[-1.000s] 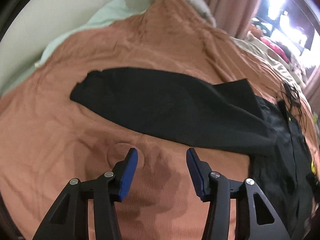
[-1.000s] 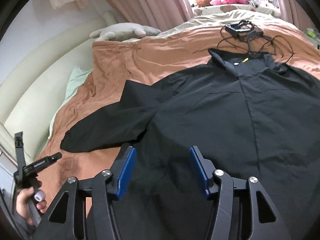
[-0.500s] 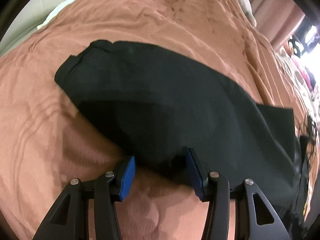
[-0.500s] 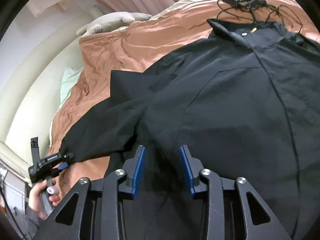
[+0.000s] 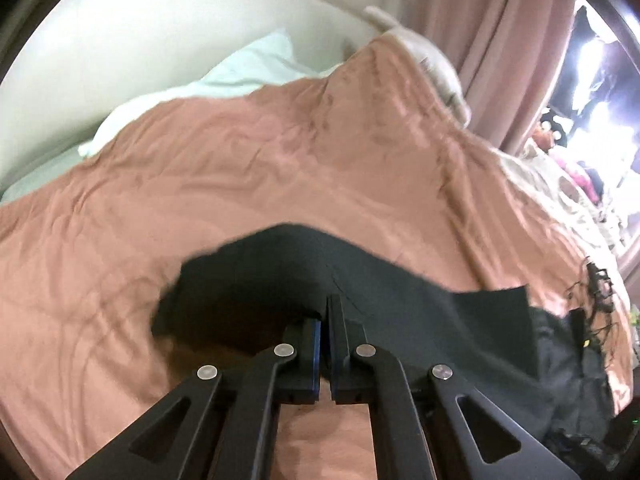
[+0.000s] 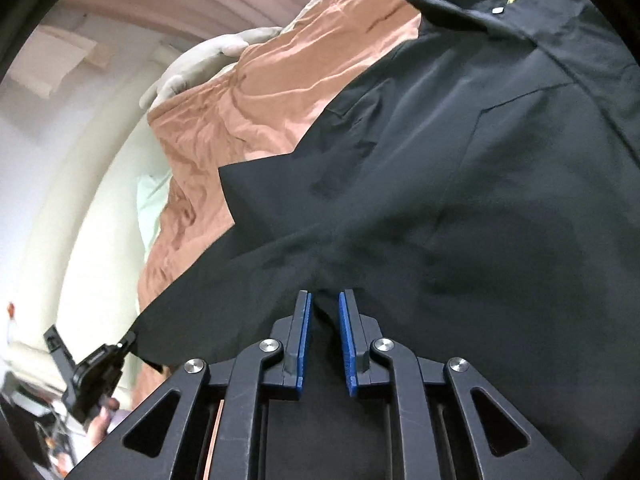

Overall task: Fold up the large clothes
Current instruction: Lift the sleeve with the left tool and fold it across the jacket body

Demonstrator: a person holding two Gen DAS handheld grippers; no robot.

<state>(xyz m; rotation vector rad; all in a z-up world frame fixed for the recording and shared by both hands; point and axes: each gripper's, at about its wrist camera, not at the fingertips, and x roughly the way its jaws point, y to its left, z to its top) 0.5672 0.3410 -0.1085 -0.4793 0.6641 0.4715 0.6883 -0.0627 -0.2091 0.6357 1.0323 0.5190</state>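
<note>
The left claw (image 5: 325, 312) had its blue pads pressed together on a pinch of the black jacket's sleeve (image 5: 288, 280), the cloth bunching up and over the fingertips. The right claw (image 6: 323, 300) was closing, its blue pads a narrow gap apart, with a ridge of the jacket (image 6: 460, 184) gathered between them; whether the pads already pressed the cloth could not be told.

Ahead of the right claw the jacket's body spread wide, its collar (image 6: 452, 12) far ahead and to the right, with a small yellow tag beside it. To the left of that claw the sleeve ran off toward the other gripper, which showed low at the left edge in a person's hand (image 6: 100, 420). In the left wrist view the rest of the jacket trailed away to the right of the claw.

Under the garment lay a rumpled terracotta blanket (image 5: 240, 168) covering a bed, stretching ahead and to both sides of the left claw. Beyond it, far ahead and left, sat a pale green pillow (image 5: 248, 68) against a cream padded headboard (image 5: 160, 32). A grey plush toy (image 5: 432, 60) rested at the blanket's far edge, with pink curtains (image 5: 500, 40) behind. A tangle of black cable (image 5: 596, 288) lay on the blanket to the right, and a bright, cluttered window area glared at the far right.
</note>
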